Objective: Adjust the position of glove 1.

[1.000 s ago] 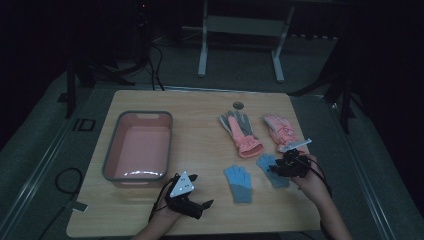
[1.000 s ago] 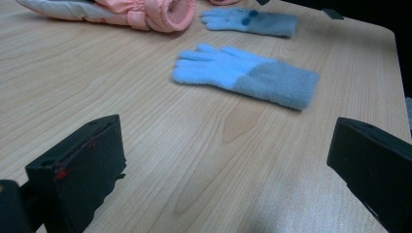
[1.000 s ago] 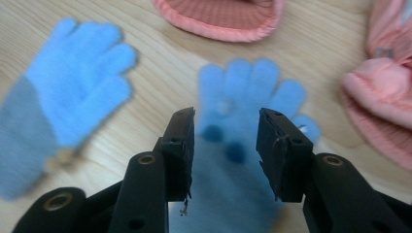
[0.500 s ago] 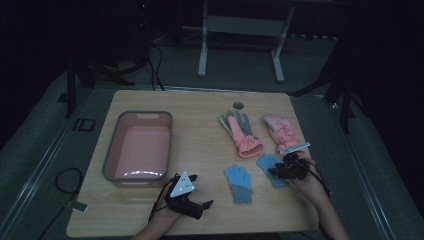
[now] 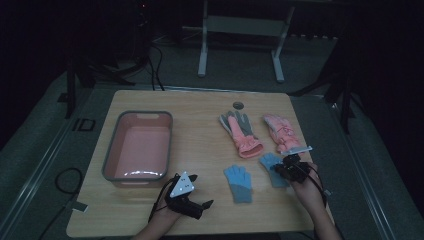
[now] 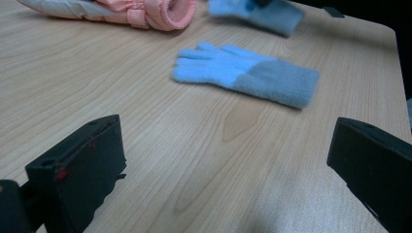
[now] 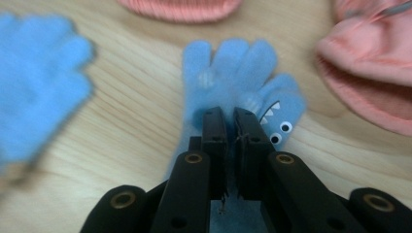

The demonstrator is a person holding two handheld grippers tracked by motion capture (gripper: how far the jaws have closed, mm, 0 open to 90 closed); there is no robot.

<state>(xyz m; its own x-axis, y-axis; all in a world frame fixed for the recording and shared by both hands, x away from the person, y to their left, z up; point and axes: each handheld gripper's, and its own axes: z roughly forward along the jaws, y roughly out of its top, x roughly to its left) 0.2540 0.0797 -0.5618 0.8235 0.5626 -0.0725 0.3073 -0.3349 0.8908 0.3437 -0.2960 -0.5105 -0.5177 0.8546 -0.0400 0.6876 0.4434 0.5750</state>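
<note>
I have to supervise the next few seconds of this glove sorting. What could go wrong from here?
The right gripper has just been closing on the blue glove with the shark face. Its jaws pinch only a small fold near the palm, so the glove may slip out when lifted. The pink glove's cuff lies close beside it and could be dragged along. The pink bin sits across the table, beyond the other blue glove, so a dangling glove might brush it.

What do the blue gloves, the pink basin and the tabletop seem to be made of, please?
The blue gloves look like soft knit or fleece: fuzzy matte nap, grey cuff. The pink basin seems to be moulded plastic: smooth walls, a faint sheen, a grey rim. The tabletop shows pale wood grain, solid wood or laminate.
</note>
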